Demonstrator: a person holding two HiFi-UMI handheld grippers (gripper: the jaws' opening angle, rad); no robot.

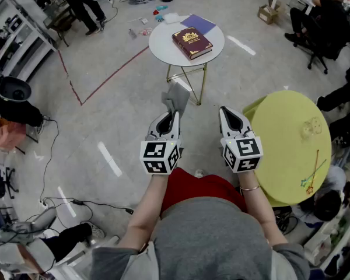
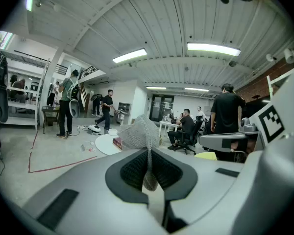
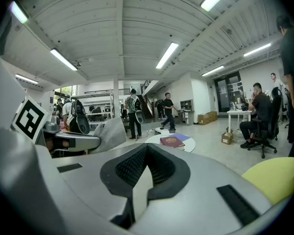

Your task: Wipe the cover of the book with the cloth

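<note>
A dark red book [image 1: 192, 43] with gold ornament lies on a small white round table [image 1: 163, 45], well ahead of both grippers. My left gripper [image 1: 173, 117] is shut on a grey mesh cloth [image 1: 176, 100] that sticks up past its tips. In the left gripper view the cloth [image 2: 139, 132] is pinched between the jaws, with the book [image 2: 118, 142] far behind it. My right gripper [image 1: 228, 114] is held level beside the left one, shut and empty. The right gripper view shows the book [image 3: 172, 141] on the table [image 3: 188, 144] and the cloth [image 3: 108, 133] off to the left.
A purple sheet [image 1: 199, 23] and a white wad [image 1: 172, 18] lie on the table's far side. A yellow round table [image 1: 289, 142] stands close at my right. Several people, office chairs and shelves ring the room. Cables [image 1: 58, 203] trail on the floor at left.
</note>
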